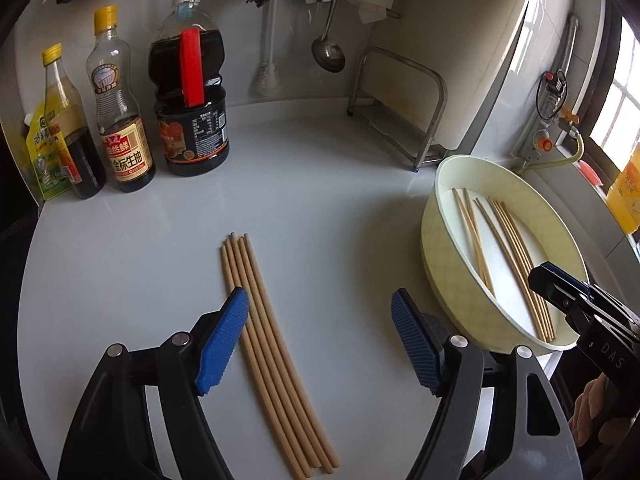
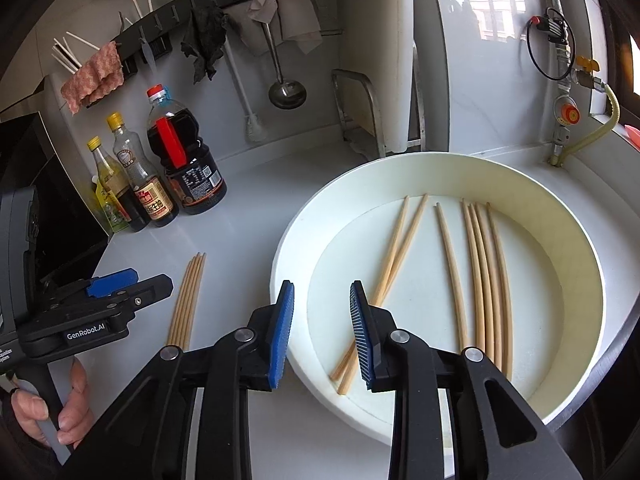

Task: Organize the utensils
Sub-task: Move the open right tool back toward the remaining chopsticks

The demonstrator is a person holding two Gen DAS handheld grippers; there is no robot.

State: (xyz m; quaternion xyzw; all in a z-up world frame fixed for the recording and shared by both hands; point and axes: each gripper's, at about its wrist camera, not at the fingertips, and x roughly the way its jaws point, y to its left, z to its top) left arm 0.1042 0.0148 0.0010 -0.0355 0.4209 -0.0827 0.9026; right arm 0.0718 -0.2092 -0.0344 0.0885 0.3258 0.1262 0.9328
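The chopsticks are judged to be light, stiff and smooth, so they are likely to roll or slip if pinched near a tip; a hold across the middle of the shafts, with the ribbed pads square to them, is judged safest, and several can probably be taken together where they lie side by side. A bundle of chopsticks is seen lying flat on the white table, packed side by side with the shafts touching. The left hand-held gripper is held with its jaws spread wide and nothing between them; its left pad is seen over or just beside the bundle's left edge, though contact cannot be confirmed, so that the bundle lies inside the gap, nearer the left finger. More loose chopsticks are seen in the round tray at the right: a crossed pair, a single stick and a close group of about four. The right hand-held gripper is also empty, its jaws parted, and is held over the tray's near rim, with the crossed pair just beyond its right pad.
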